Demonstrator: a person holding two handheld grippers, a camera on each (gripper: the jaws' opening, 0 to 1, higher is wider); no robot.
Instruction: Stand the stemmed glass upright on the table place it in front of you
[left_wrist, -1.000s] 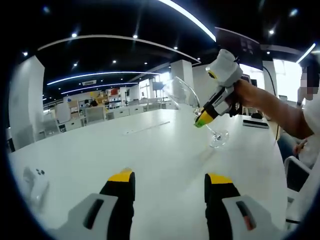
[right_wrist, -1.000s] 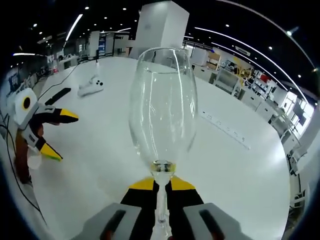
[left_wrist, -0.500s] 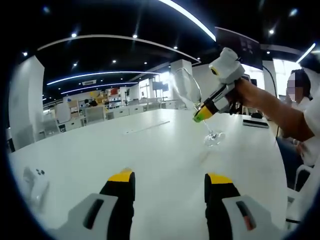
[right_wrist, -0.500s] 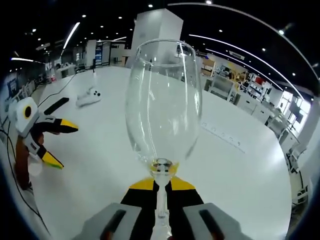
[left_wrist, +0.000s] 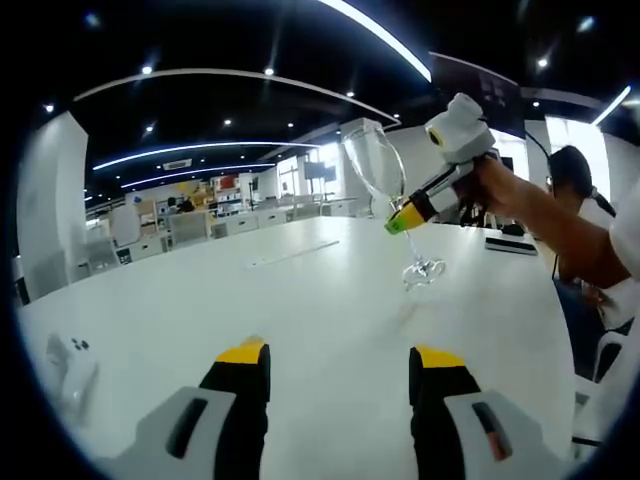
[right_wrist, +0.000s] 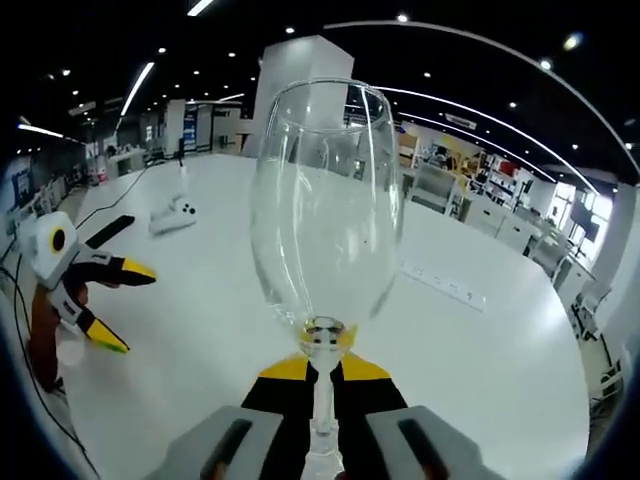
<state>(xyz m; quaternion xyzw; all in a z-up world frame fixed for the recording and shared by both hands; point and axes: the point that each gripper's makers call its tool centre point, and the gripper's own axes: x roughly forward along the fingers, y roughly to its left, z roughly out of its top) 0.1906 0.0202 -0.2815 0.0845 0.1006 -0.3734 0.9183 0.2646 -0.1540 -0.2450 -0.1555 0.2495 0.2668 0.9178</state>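
Note:
A clear stemmed glass (right_wrist: 325, 210) fills the middle of the right gripper view, with my right gripper (right_wrist: 322, 372) shut on its stem just under the bowl. From the left gripper view the same glass (left_wrist: 385, 180) hangs tilted at the far right of the white table (left_wrist: 300, 300), its foot (left_wrist: 424, 270) low over the top; touching or not, I cannot tell. A person's hand holds the right gripper (left_wrist: 408, 214) there. My left gripper (left_wrist: 338, 362) stands open low over the near table with nothing between its fingers, and appears far left as the left gripper (right_wrist: 100, 300).
A white game controller (left_wrist: 68, 362) lies at the table's left, seen again as the controller (right_wrist: 172, 214) far off. A long power strip (right_wrist: 445, 286) lies across the table. A dark flat device (left_wrist: 510, 244) sits behind the glass. A seated person (left_wrist: 575, 190) is at the right edge.
The right gripper has turned the glass more upright and carried it slightly away, its foot sinking toward the table. The left gripper has stayed still and open.

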